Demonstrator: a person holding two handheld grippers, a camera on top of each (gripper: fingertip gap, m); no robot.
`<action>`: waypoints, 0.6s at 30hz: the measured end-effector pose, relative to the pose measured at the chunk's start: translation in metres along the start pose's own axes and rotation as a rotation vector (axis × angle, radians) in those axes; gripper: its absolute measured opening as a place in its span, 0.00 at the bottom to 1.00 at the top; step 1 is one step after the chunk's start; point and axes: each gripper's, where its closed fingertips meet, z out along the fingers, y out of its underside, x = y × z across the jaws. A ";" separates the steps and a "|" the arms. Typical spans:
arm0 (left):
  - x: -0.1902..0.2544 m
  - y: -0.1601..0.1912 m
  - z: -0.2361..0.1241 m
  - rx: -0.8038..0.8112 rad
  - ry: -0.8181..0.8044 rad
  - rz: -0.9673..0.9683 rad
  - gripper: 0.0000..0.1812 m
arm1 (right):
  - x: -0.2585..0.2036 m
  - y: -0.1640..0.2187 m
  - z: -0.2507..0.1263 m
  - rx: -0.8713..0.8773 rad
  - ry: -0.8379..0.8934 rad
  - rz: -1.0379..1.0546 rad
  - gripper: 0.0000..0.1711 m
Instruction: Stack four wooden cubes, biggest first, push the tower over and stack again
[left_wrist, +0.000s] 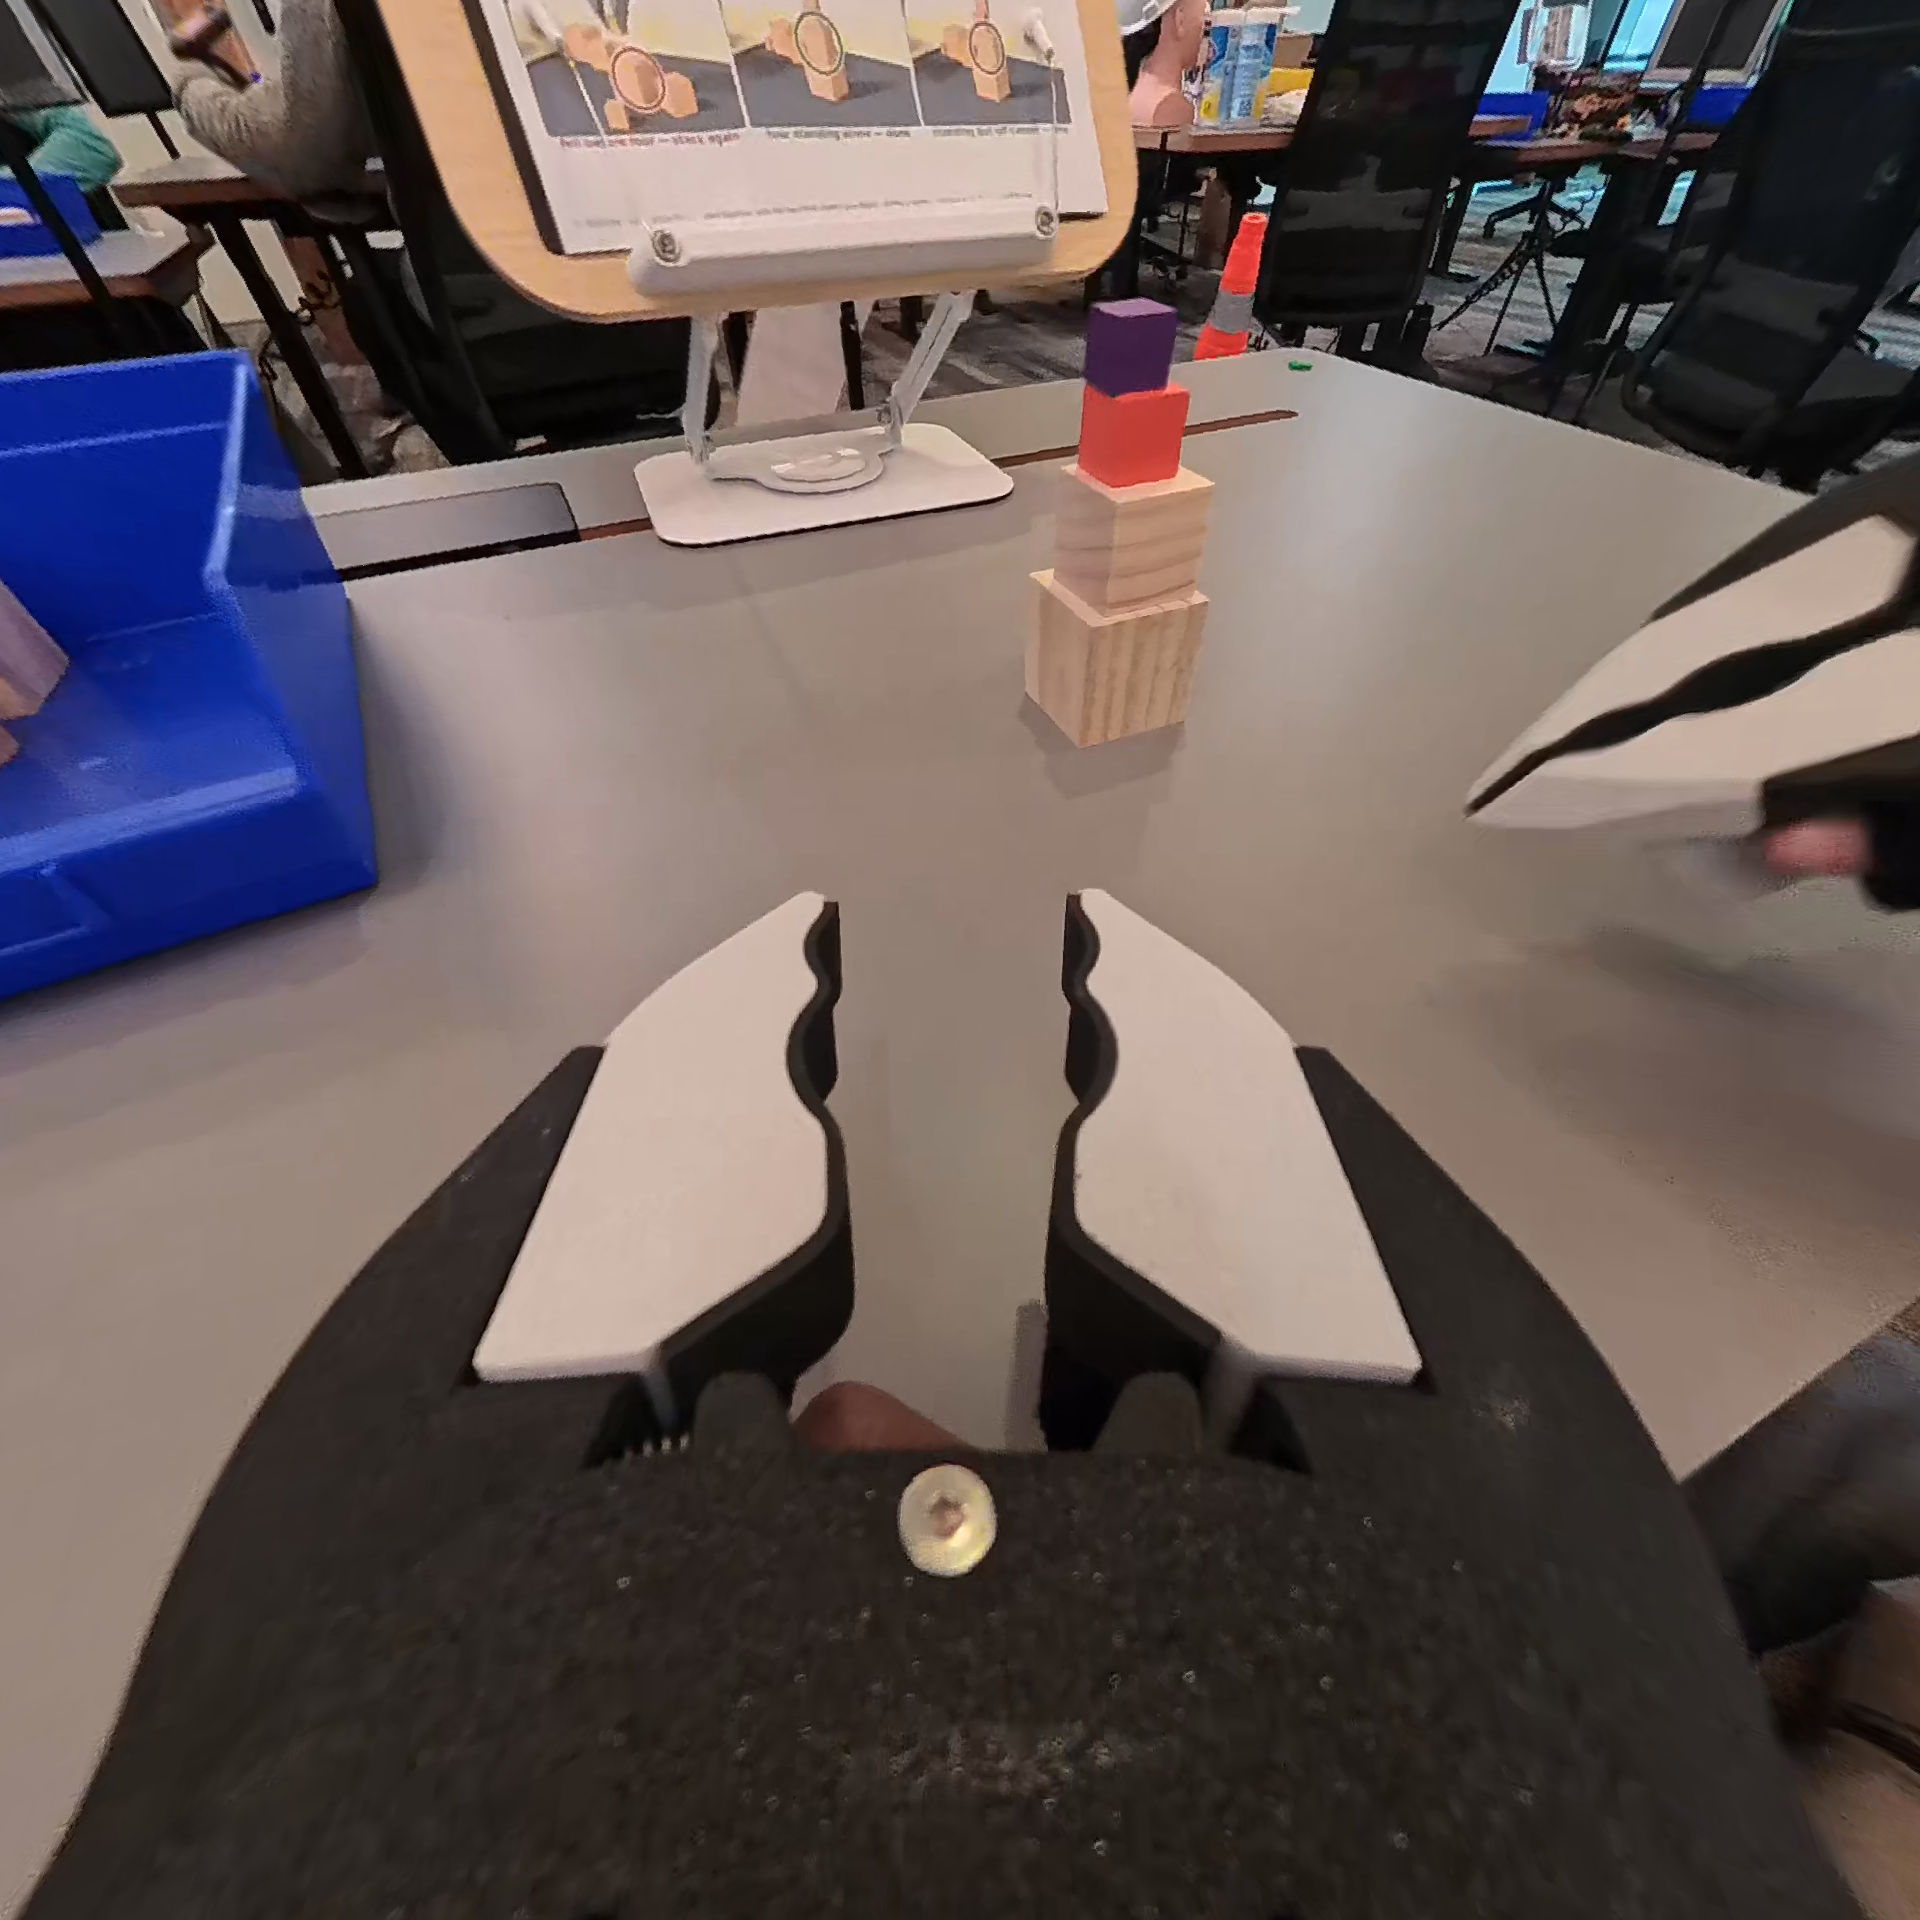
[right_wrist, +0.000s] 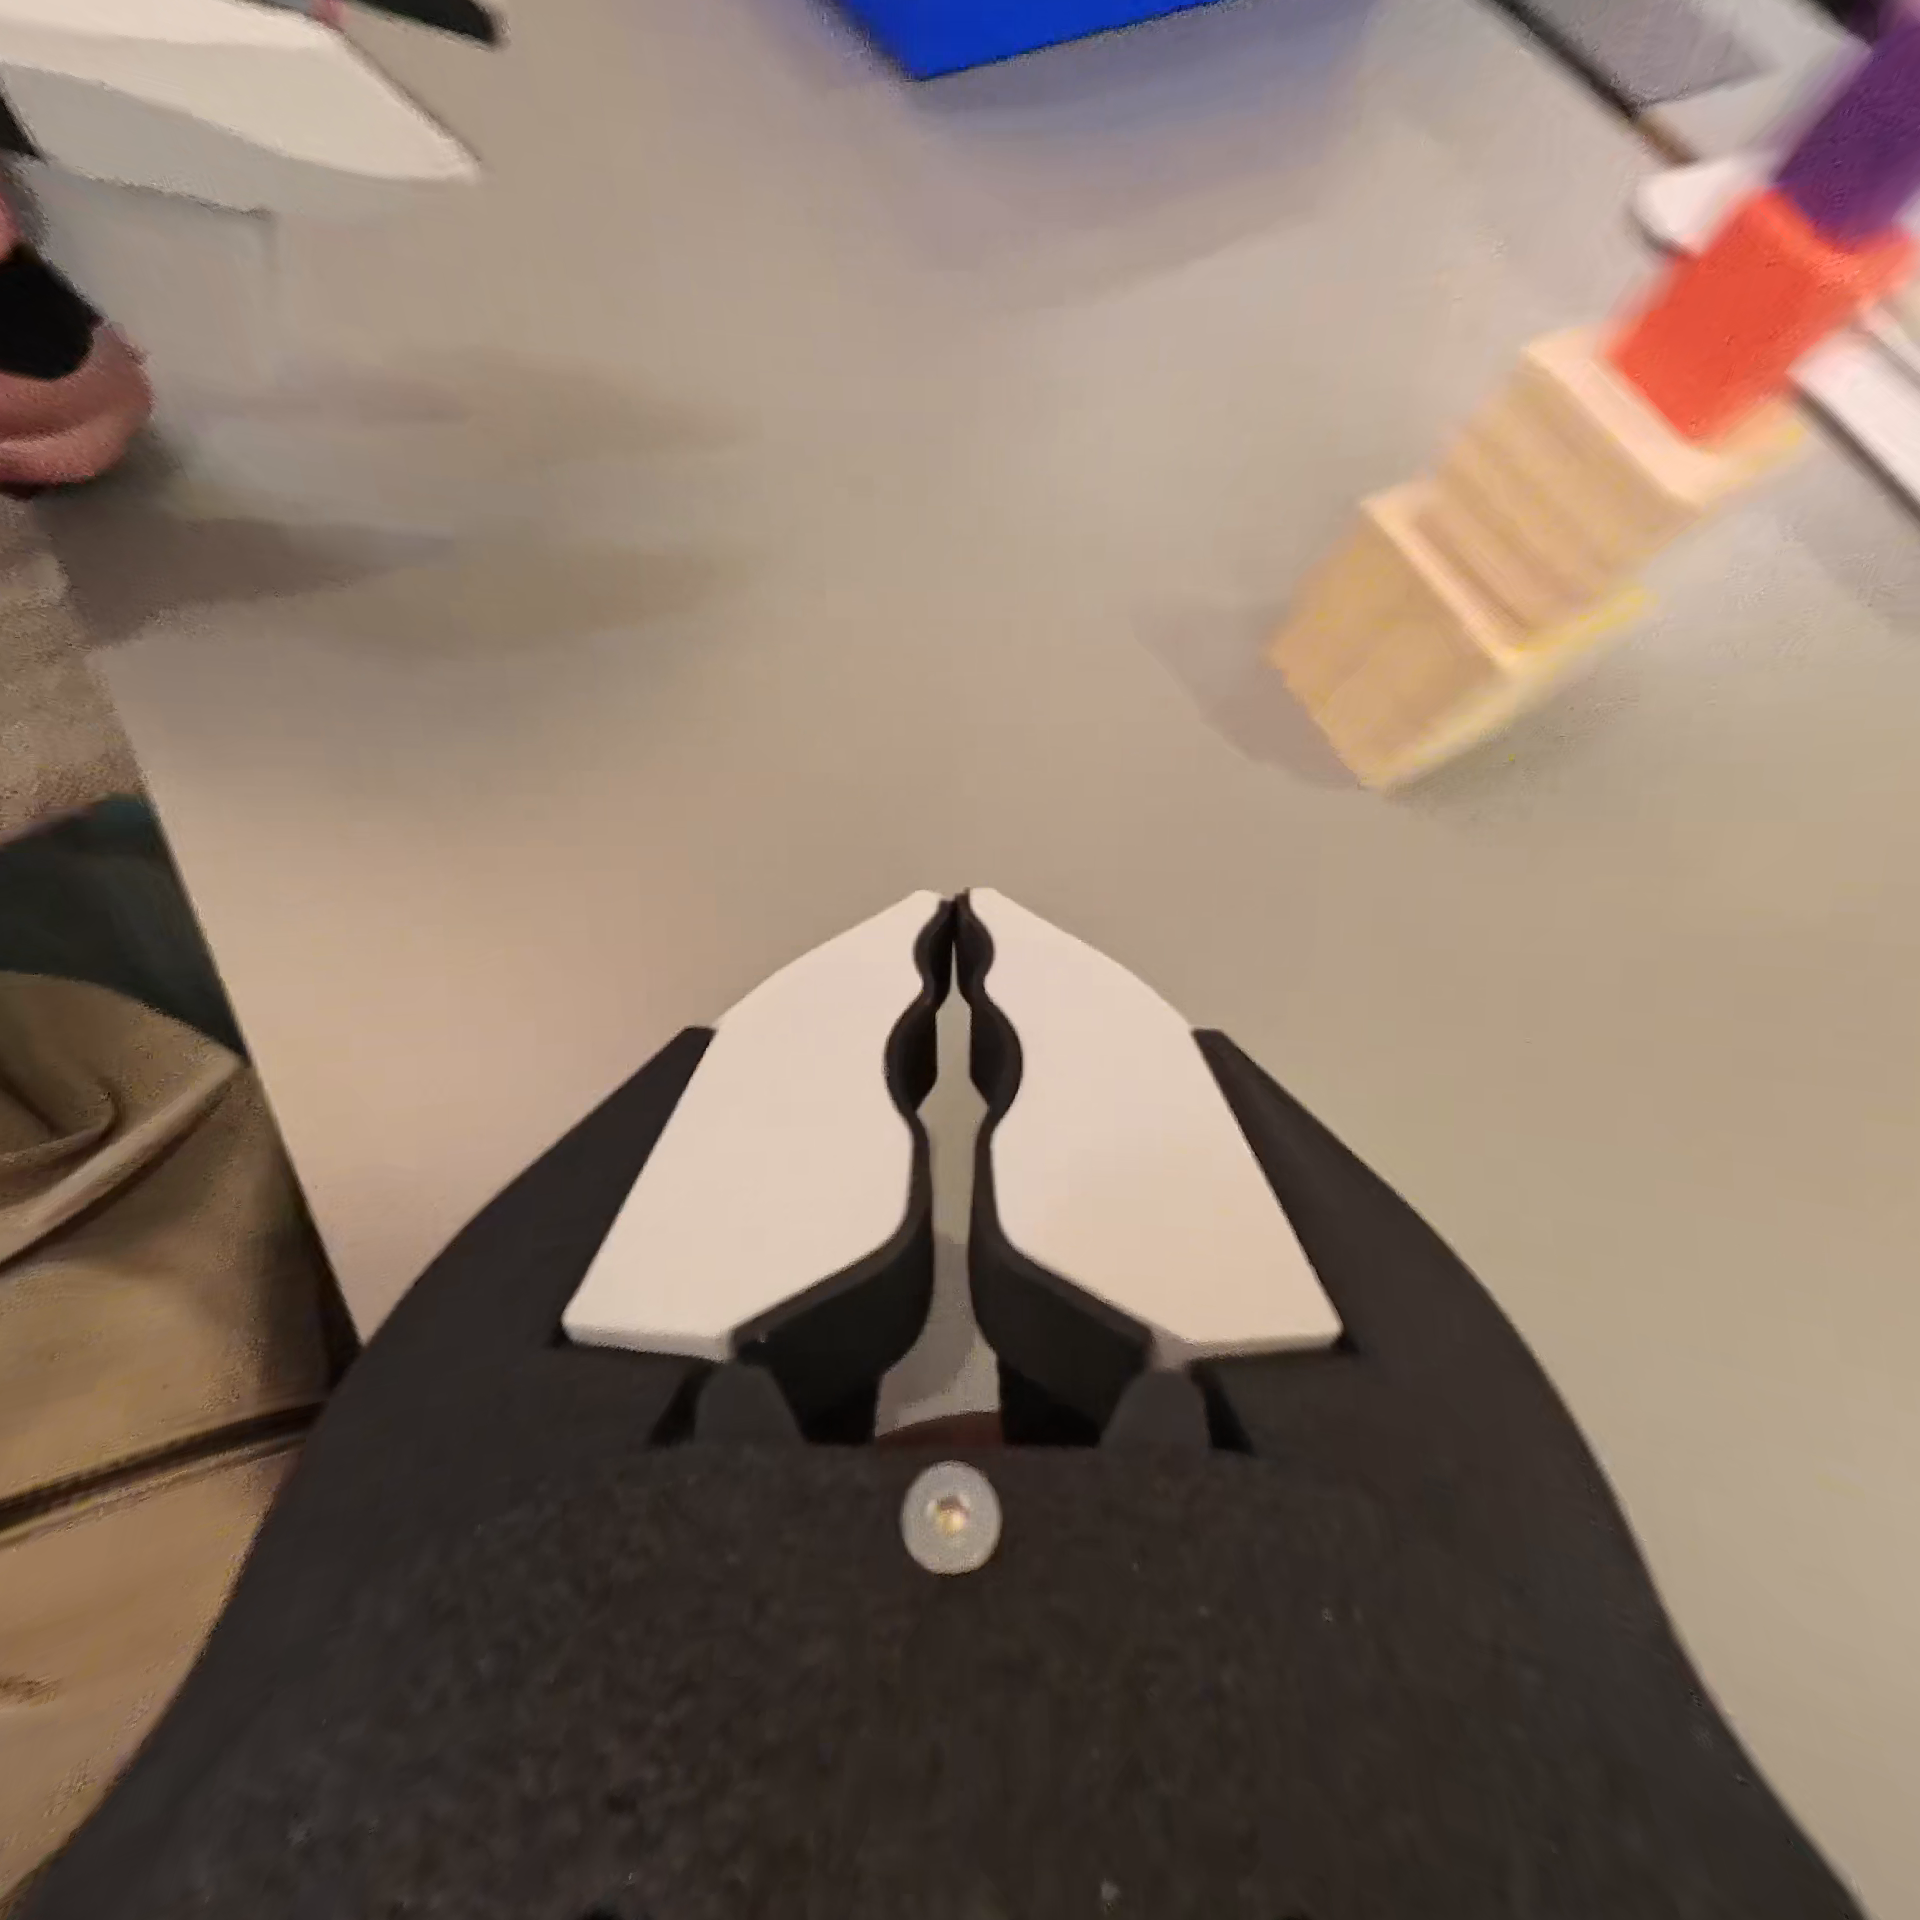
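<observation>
Four cubes stand stacked in front of you on the grey table: the largest pale wooden cube at the bottom, a smaller pale wooden cube on it, a red cube on that, and a purple cube on top. The tower is upright, each block turned a little against the one below it. Your left gripper hovers above bare table on the near side of the tower, well apart from it, with its jaws spread and nothing between them. Your right gripper has its tips pressed together and holds nothing; in the left wrist view it comes in from the right edge, blurred, on the near right of the tower and not touching it. The right wrist view is smeared, and there the tower lies toward the upper right. A blue bin sits at the left of the table with a purplish block partly showing inside it. Behind the tower stands a wooden board on a white stand, carrying a printed sheet of pictures. An orange cone stands on the floor past the table's far edge
</observation>
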 end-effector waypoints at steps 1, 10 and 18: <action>-0.002 0.000 -0.002 0.000 -0.003 -0.004 0.22 | -0.009 -0.008 0.013 -0.027 -0.024 -0.045 0.00; -0.015 0.001 -0.005 0.009 -0.028 0.035 0.22 | -0.015 -0.039 0.101 -0.189 -0.046 -0.316 0.00; -0.009 -0.003 -0.013 0.020 -0.047 0.113 0.21 | 0.169 -0.013 0.031 -0.203 0.392 -0.123 0.00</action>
